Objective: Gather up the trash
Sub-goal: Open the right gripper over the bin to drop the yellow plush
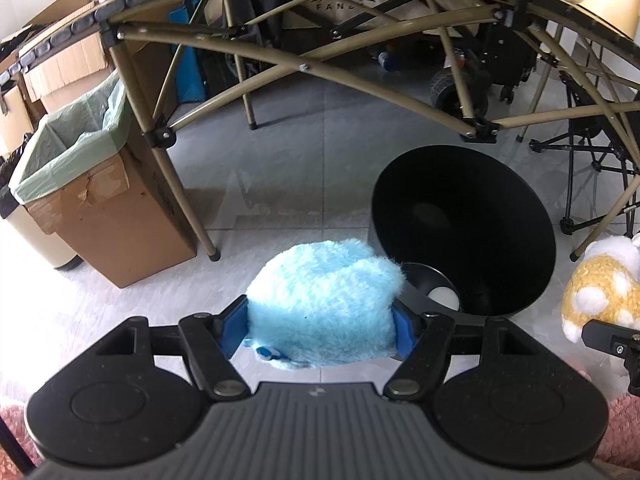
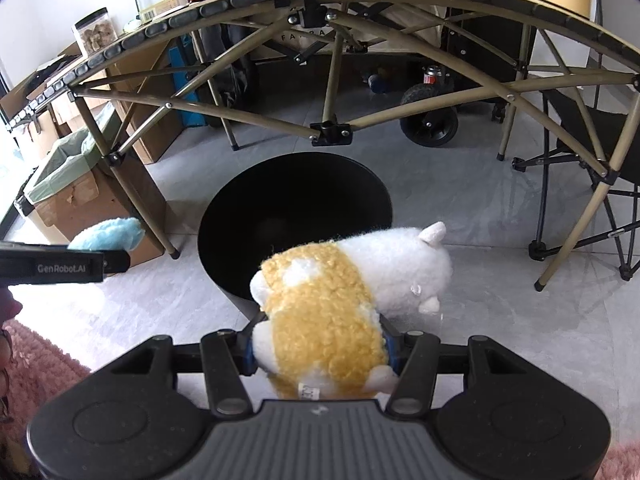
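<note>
Our left gripper [image 1: 320, 326] is clamped on a fluffy light-blue plush toy [image 1: 324, 304], our right gripper [image 2: 318, 346] on a yellow-and-white plush animal [image 2: 344, 300], both beside the round black bin [image 1: 464, 228] on the floor

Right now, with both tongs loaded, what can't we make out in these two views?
- Black bin: its near floor, hidden by the blue plush in the left wrist view and by the yellow-white plush in the right wrist view.
- Blue plush's face: turned down and away.
- Tag text on the yellow-white plush: too small to read.
- Lined cardboard box: contents hidden by its green liner.
- Tabletop items: cut off by the top edge.
</note>
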A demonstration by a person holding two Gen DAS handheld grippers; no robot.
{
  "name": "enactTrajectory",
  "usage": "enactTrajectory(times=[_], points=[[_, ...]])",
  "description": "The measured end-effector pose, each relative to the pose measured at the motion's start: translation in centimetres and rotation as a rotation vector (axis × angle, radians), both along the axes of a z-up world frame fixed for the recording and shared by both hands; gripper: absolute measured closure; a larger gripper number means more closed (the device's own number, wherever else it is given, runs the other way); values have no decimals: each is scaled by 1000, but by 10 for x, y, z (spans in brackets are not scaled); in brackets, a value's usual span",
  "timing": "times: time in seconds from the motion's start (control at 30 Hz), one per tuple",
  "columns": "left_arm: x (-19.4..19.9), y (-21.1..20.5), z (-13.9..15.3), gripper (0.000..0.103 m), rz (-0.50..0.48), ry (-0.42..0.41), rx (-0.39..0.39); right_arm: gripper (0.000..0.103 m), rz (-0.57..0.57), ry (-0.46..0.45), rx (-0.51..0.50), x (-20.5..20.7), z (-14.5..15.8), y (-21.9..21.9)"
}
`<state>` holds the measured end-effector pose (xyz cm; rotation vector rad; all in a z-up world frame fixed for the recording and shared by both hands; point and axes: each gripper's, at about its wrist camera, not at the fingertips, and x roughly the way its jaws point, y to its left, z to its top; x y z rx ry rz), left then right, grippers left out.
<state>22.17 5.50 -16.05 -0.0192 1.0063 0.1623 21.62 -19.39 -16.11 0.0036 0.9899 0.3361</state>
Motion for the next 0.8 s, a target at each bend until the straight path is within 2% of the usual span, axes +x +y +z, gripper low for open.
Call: enactTrajectory(times=[0.8], points=[[24,26,-15,32,79,45,10,50,88,26,6,77,-14,76]])
